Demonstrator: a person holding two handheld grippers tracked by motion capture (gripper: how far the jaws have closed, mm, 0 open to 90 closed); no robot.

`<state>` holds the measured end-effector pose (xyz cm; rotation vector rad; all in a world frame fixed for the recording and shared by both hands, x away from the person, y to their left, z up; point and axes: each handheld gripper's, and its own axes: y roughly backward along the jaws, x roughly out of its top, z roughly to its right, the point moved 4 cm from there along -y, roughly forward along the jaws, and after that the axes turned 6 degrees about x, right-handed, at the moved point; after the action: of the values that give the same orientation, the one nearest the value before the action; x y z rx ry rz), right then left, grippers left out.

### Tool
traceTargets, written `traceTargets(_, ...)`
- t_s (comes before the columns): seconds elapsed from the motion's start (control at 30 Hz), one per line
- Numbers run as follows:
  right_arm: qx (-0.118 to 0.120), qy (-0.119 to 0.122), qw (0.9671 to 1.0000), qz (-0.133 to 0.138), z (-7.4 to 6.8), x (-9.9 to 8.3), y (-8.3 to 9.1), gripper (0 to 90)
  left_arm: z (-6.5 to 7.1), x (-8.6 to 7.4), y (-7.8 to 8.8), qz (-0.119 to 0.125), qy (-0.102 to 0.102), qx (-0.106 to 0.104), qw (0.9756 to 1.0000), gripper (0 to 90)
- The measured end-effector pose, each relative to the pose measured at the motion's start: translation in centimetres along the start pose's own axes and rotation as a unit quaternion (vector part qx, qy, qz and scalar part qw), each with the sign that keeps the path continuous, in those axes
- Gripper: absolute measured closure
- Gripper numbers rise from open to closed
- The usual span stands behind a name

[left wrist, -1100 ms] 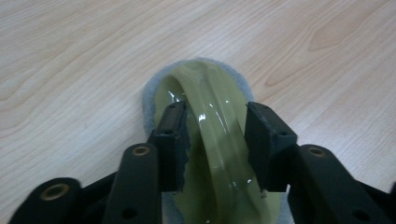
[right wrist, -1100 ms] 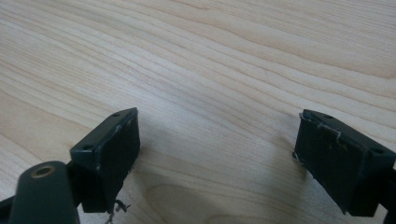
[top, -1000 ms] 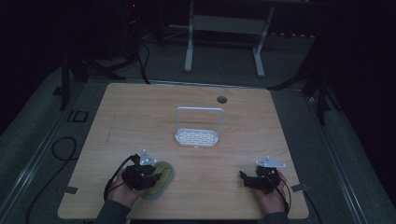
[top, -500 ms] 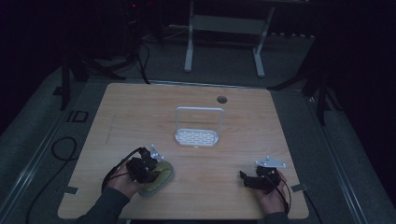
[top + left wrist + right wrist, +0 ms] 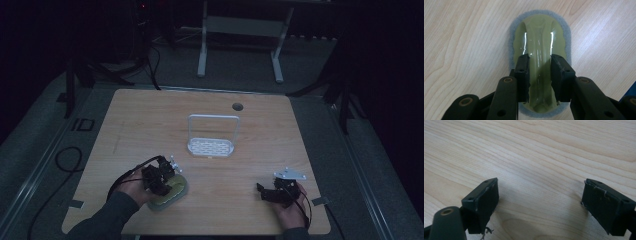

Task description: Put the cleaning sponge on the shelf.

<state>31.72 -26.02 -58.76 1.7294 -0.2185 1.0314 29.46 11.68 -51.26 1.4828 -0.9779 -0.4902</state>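
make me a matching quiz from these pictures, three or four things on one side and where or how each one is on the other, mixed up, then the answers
Things:
1. scrubbing pad
2. white rack
3. right gripper
4. round hole

Place or state:
a. jaws wide apart over bare wood
b. in the table top near the far edge
c. gripped by its green handle between the jaws of the left gripper, near the table's front left
d. standing around the middle of the table, nothing touching it

Pairs: 1-c, 2-d, 3-a, 4-b
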Motion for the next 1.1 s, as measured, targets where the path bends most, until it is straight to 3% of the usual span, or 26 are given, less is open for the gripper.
traceTargets(0.47, 0.0, 0.0, 1.0, 0.0, 0.0, 0.0, 0.0, 13.6, 0.0, 0.7, -0.2, -0.031, -0.031, 0.0, 0.999, 70.9)
traceTargets(0.8, 0.0, 0.0, 1.0, 0.0, 0.0, 0.0, 0.0, 13.6, 0.3, 1.4, 0.0, -0.017, -0.064, 0.027, 0.9974, 71.8)
traceTargets(1.1, 0.0, 0.0, 1.0, 0.0, 0.0, 0.0, 0.0, 13.6, 0.1, 2.5, 0.5, 0.004, -0.079, 0.031, 0.9964, 71.9)
